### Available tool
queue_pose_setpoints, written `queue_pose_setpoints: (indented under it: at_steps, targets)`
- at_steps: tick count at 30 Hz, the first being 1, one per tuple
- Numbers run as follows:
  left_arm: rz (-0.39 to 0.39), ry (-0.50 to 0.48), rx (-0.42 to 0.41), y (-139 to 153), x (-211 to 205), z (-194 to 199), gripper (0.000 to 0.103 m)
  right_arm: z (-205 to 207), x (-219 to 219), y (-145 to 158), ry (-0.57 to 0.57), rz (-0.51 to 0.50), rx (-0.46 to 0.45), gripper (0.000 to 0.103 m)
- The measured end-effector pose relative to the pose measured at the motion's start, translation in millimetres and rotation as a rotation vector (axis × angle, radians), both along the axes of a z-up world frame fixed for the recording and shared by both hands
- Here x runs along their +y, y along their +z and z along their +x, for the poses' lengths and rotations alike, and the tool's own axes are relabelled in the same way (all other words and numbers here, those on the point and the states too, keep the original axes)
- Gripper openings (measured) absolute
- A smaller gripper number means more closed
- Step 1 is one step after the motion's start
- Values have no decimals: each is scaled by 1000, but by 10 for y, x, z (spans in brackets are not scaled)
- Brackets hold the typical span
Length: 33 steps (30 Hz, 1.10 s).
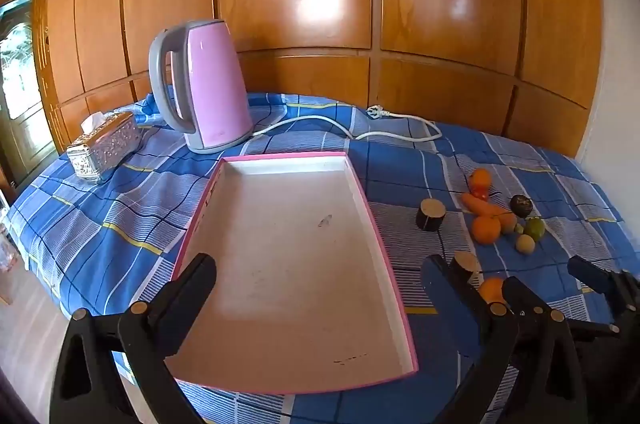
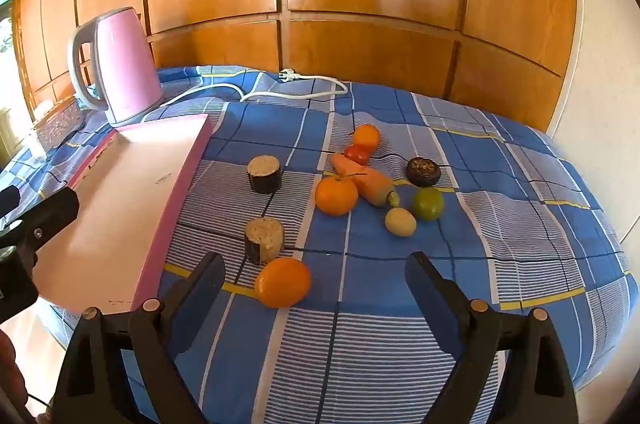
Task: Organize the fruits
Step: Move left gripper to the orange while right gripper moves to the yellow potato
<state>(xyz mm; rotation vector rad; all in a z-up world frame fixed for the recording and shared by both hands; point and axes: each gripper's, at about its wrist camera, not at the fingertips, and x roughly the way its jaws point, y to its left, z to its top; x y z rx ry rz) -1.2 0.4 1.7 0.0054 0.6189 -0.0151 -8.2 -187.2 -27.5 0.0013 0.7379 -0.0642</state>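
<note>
fruit loose on the cloth, tray bare

tabletop [image 2: 500, 184] under a blue plaid cloth carries everything. pink-rimmed tray [image 1: 362, 192] lies on the left side, nothing in it. pink kettle [image 1: 212, 84] stands behind the tray, its white cord [image 1: 320, 122] trailing right; silver tissue box [image 1: 106, 144] sits left of the kettle. left tool [image 1: 320, 280] hangs spread wide over the tray. right tool [image 2: 316, 274] is spread wide too, with the nearest orange [image 2: 283, 282] on the cloth between its fingers, untouched. right of the tray lie two log slices [image 2: 264, 174], a carrot [image 2: 366, 180], two more oranges [image 2: 336, 195], a lime [image 2: 428, 204], a dark round fruit [image 2: 423, 169], a pale yellow fruit [image 2: 400, 222] and a tomato [image 2: 357, 154].
</note>
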Motion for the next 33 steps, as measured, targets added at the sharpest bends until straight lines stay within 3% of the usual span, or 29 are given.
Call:
queue_pose_setpoints:
  at_steps: [10,19,21,27,29,33]
  targets:
    - [23,-42,10,-36,-106,-8,102,25,-131,-33,-59,9,37,93]
    - [13,-118,57,-73,-233,20,98,38,-279,-90,-65,6,13,93]
    - [38,-148,47,-85,-303,36,94,53,-319,-114,-69,24,13,93]
    - [6,-257,76,-115,-476,106,77,89,-453,-160,-86,49,15,91]
    - [11,-299,95,-146,-541,130,71,97,-543,-170,-107,65,12,87]
    - [-22,-403,158,-217,-682,186,55,133,-707,-196,-130,92,42,69]
